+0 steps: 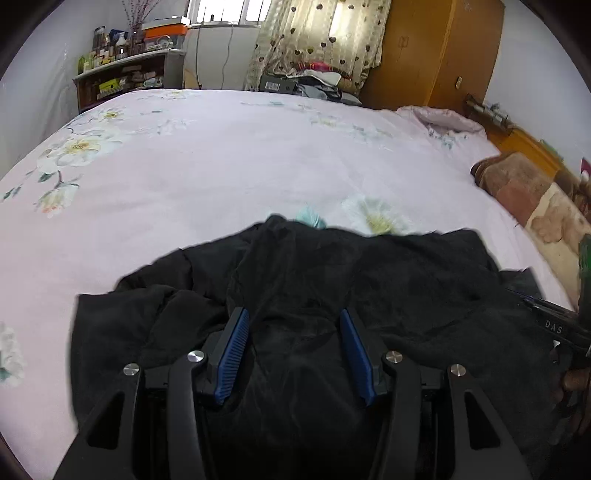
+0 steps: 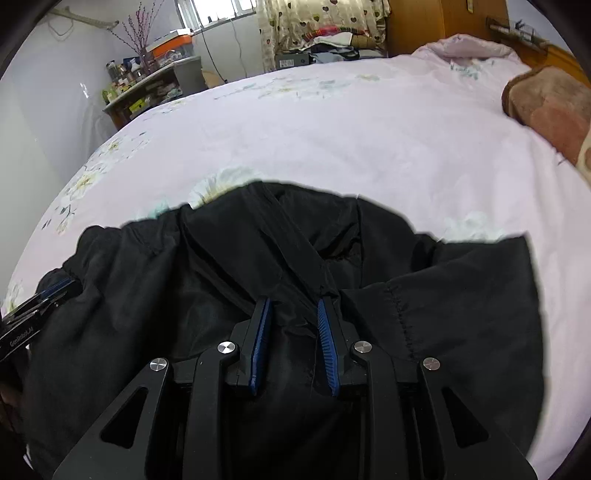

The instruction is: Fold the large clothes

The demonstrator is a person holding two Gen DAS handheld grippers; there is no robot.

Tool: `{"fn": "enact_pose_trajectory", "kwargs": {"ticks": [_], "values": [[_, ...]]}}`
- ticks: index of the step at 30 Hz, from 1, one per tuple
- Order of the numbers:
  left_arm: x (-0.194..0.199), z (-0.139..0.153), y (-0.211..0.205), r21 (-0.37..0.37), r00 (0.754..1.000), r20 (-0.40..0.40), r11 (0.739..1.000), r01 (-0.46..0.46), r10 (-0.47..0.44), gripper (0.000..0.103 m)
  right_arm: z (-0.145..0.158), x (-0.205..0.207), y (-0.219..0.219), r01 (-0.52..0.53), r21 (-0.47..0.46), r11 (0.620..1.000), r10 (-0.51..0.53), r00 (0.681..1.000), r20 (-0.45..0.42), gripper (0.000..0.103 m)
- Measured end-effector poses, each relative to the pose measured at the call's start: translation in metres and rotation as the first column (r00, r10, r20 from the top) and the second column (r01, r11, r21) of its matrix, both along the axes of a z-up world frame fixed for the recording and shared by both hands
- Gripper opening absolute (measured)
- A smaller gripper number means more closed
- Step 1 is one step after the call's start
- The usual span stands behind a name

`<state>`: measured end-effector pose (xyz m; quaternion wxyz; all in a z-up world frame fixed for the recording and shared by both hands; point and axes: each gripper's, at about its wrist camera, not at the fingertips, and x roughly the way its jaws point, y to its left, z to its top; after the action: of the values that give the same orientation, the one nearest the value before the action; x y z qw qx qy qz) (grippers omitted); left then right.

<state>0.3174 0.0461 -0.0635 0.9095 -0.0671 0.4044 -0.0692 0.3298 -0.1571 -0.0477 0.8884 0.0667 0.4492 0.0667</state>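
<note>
Beyond black garment (image 1: 295, 280), brown blanket (image 1: 517, 184) edges bedsheet (image 1: 221, 155).

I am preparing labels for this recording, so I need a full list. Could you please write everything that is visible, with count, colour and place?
garment: one, black, crumpled on near part of bed
bed sheet: one, pale pink with flowers, covering bed
blanket: one, brown, at right edge of bed
wardrobe: one, orange-brown wood, behind bed on the right
curtain: one, cream with dark hearts, at window
shelf: one, dark wood, crowded with small items, far left
left hand-held gripper: one, black with blue pads, fabric bunched between them
right hand-held gripper: one, same colours, closed on a fold of fabric
</note>
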Motion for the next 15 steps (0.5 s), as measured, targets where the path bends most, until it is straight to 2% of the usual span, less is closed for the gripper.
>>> {"fn": "enact_pose_trajectory", "kwargs": {"ticks": [2,5,7,9,11,13,15], "values": [[-0.02,0.019,0.003,-0.025,0.999,0.043,1.0,0.018,-0.017,0.053,0.023,-0.015,0.0,-0.005,-0.01,1.0,0.006,0.998,0.059,0.026],[-0.062,0.037,0.001,-0.061,0.993,0.097,0.996,0.072,-0.066,0.053,0.06,-0.055,0.009,-0.042,0.024,0.999,0.038,0.988,0.149,0.027],[-0.087,0.038,-0.006,-0.072,0.99,0.094,0.992,0.108,-0.101,0.053,0.066,-0.075,0.022,-0.088,0.051,0.995,0.078,0.984,0.161,0.027],[-0.11,0.029,-0.016,-0.073,0.988,0.071,0.987,0.144,-0.139,0.053,0.059,-0.097,0.038,-0.132,0.07,0.989,0.123,0.984,0.128,0.027],[-0.118,0.01,-0.025,-0.058,0.987,0.011,0.985,0.161,-0.16,0.053,0.042,-0.11,0.049,-0.161,0.072,0.984,0.155,0.985,0.079,0.027],[-0.117,-0.011,-0.029,-0.062,0.987,-0.053,0.987,0.146,-0.149,0.053,0.021,-0.114,0.059,-0.167,0.048,0.985,0.165,0.986,0.025,0.027],[-0.116,-0.024,-0.032,-0.044,0.988,-0.074,0.99,0.131,-0.134,0.053,-0.001,-0.11,0.061,-0.158,0.021,0.987,0.158,0.987,-0.016,0.027]]}}
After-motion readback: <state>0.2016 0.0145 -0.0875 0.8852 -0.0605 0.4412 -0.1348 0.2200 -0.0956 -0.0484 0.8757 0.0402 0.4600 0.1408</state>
